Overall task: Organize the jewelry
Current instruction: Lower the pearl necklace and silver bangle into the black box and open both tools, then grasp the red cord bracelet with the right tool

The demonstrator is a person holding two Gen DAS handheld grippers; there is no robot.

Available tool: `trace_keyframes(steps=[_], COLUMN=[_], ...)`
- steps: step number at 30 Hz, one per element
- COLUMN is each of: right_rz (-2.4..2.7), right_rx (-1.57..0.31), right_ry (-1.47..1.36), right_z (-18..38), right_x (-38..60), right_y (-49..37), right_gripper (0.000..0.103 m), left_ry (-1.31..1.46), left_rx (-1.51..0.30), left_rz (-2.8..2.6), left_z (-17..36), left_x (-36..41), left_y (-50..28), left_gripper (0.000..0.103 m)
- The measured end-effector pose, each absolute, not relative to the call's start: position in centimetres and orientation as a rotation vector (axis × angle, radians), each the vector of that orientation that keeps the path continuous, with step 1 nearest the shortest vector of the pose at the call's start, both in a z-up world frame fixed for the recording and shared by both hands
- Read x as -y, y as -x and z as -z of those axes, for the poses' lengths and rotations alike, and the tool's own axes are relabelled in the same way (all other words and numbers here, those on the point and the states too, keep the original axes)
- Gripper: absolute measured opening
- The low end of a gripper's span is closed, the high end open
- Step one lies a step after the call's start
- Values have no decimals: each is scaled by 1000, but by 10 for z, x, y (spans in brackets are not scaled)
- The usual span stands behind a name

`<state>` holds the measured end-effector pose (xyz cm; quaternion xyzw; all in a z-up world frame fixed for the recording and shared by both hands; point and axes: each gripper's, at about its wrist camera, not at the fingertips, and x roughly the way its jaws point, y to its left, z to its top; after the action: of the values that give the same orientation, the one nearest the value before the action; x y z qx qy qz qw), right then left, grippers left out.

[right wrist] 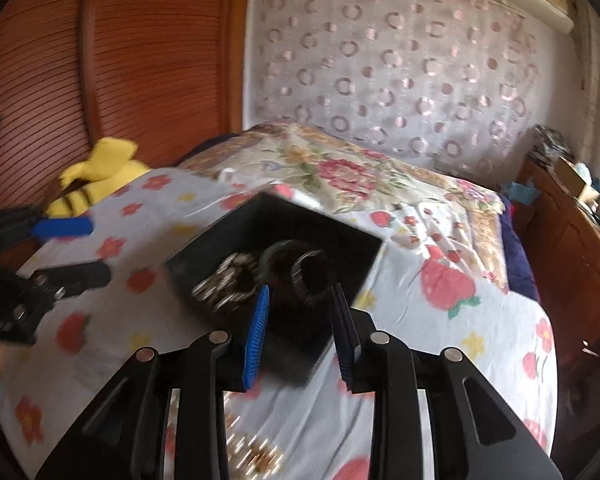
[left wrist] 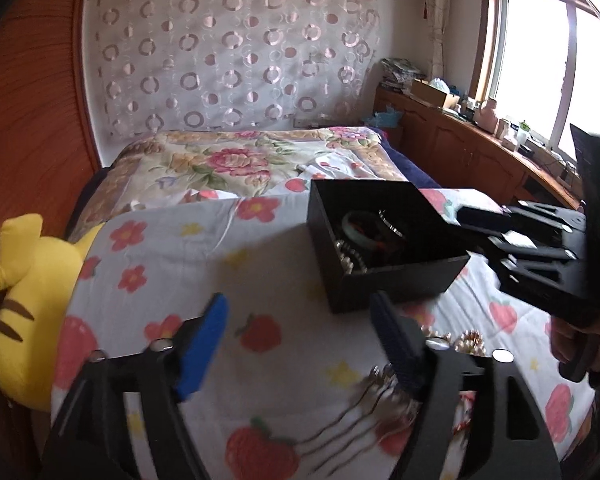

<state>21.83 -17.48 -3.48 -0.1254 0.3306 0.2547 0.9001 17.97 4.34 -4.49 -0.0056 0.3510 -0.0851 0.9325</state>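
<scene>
My right wrist view is smeared, so the pieces inside the black box [right wrist: 276, 240] blur together and I read no writing. My right gripper [right wrist: 300, 300] hangs over the box's near edge, jaws parted, gripping nothing. My left gripper [left wrist: 300, 320] gapes wide over the sheet [left wrist: 172, 256], nothing between its jaws; loose jewelry [left wrist: 380, 396] lies half hidden behind its right finger.

A black open box [left wrist: 384, 248] sits on the bed, with bangles [right wrist: 300, 272] and silver jewelry inside; more silver pieces [left wrist: 372, 396] lie beside it.
</scene>
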Motion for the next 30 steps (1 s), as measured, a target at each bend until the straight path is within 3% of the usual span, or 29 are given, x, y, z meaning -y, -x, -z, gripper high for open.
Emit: trace_keyframes(steps=[4, 15, 24, 30], right_rz=[-597, -755, -759, -767], right_rx=[-690, -776, -843, -863], right_ry=[277, 316, 372, 384], right_z=[41, 66, 85, 86], right_x=[172, 142, 135, 140], right_y=[-178, -107, -102, -101], right_gripper=[33, 33, 33, 21], left_ry=[23, -25, -33, -49], left_rx=[-712, -724, -733, -747], left_rz=[162, 157, 171, 200], left_z=[51, 68, 70, 75], left_x=[-53, -65, -73, -66], left_y=[-162, -115, -85, -80], left_gripper=[92, 95, 95, 95])
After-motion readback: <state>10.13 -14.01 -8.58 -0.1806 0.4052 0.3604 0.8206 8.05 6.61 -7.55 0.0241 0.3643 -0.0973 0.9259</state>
